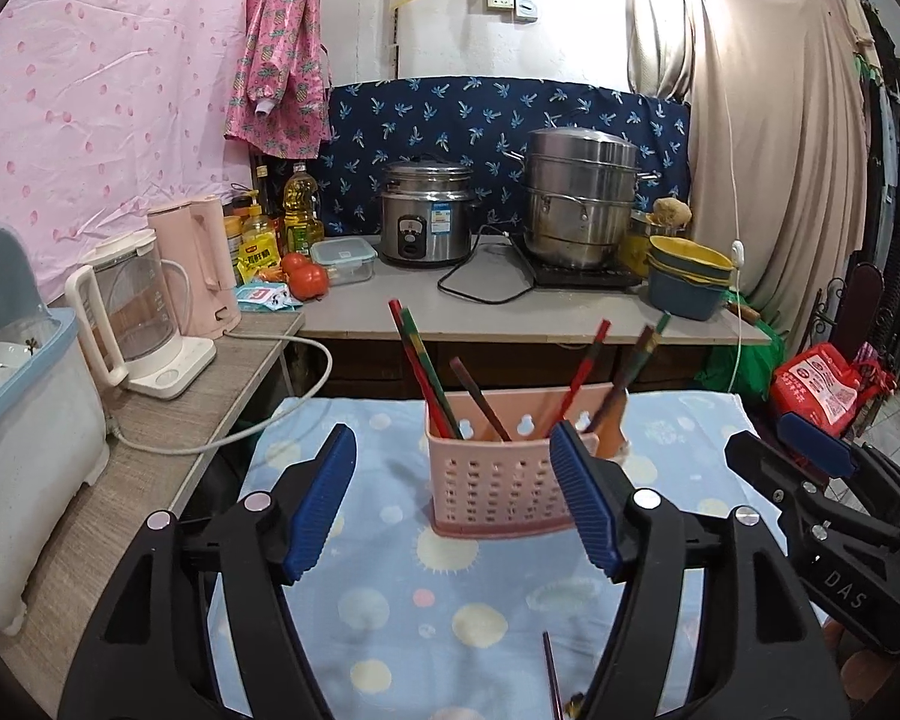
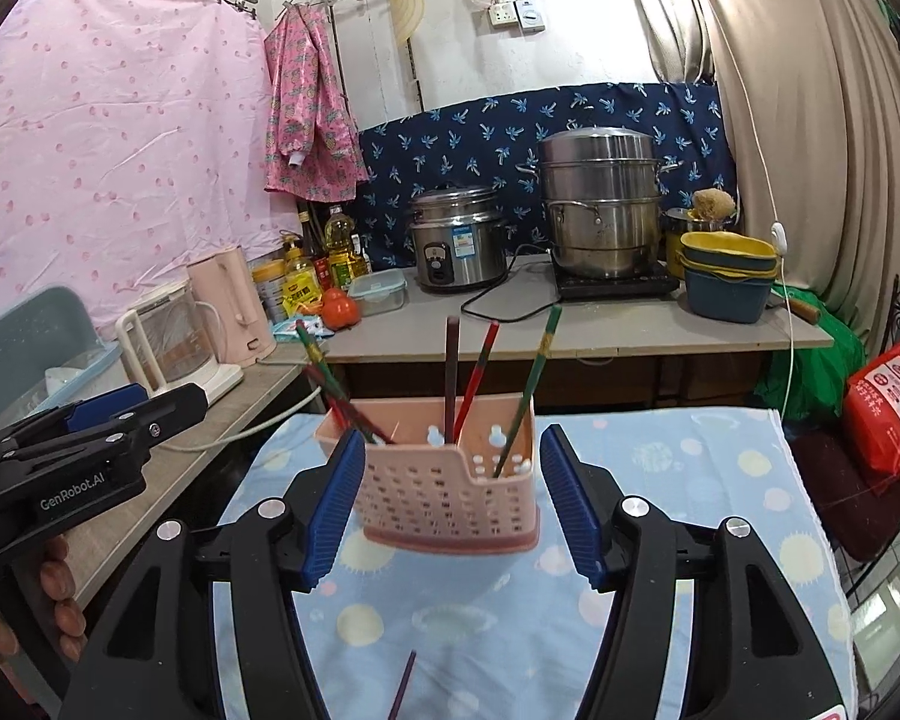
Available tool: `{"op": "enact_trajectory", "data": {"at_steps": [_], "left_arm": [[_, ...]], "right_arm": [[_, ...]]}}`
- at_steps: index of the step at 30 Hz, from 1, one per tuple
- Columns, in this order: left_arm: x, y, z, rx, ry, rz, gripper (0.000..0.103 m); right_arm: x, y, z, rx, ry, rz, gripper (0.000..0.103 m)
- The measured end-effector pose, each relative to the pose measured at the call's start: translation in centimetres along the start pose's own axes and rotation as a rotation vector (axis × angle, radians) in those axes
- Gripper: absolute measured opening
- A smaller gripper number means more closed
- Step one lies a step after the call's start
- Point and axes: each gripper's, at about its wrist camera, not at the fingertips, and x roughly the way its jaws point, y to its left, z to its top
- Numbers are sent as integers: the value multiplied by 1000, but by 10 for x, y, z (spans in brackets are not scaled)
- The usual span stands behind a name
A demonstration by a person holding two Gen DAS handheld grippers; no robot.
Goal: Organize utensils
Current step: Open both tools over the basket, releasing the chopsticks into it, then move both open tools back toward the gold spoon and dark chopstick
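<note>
Your pink perforated plastic utensil basket [image 1: 498, 480] stands upright on the pale blue planet-print cloth [image 1: 390, 612] that covers the surface, and it already carries the red, green and brown lacquered chopsticks [image 1: 426, 372], leaning out of it at mixed angles. One dark loose chopstick [image 2: 405, 681] lies flat on the cloth nearer to you than the basket.

Both tools are empty. Your left gripper [image 1: 456, 501] has its jaws spread with nothing between the blue ribbed pads, and your right gripper [image 2: 450, 507] is spread the same way, the basket framed beyond its jaws but apart from them.

The loose stick looks light, stiff and glossy, so expect it to slip or roll; I'd take it across the shaft near the middle. The basket also looks light and may tip or skid on the soft cloth if you knock it.

The left wrist view shows the basket's left side more squarely and your right gripper at the basket's right. The right wrist view shows the divider inside the basket, your fingers [image 2: 60, 588] around the left tool's handle, and more of the loose chopstick.
</note>
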Motion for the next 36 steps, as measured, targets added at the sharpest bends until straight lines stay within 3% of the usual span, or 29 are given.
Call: {"op": "enact_trajectory", "data": {"at_steps": [12,20,30,36], "left_arm": [[-28,-3,-63,-27,85,-21,64],[-36,3,-122,-64,188,-29,64],[-38,2,-197,-109,328,-51,64],[-36,-3,-229,-122,387,-61,64]], "right_arm": [[-47,-3,-59,5,78,-19,59],[-64,-4,-107,22,167,-19,59],[-60,12,-187,19,314,-18,59],[-50,17,-213,59,363,-5,56]]}}
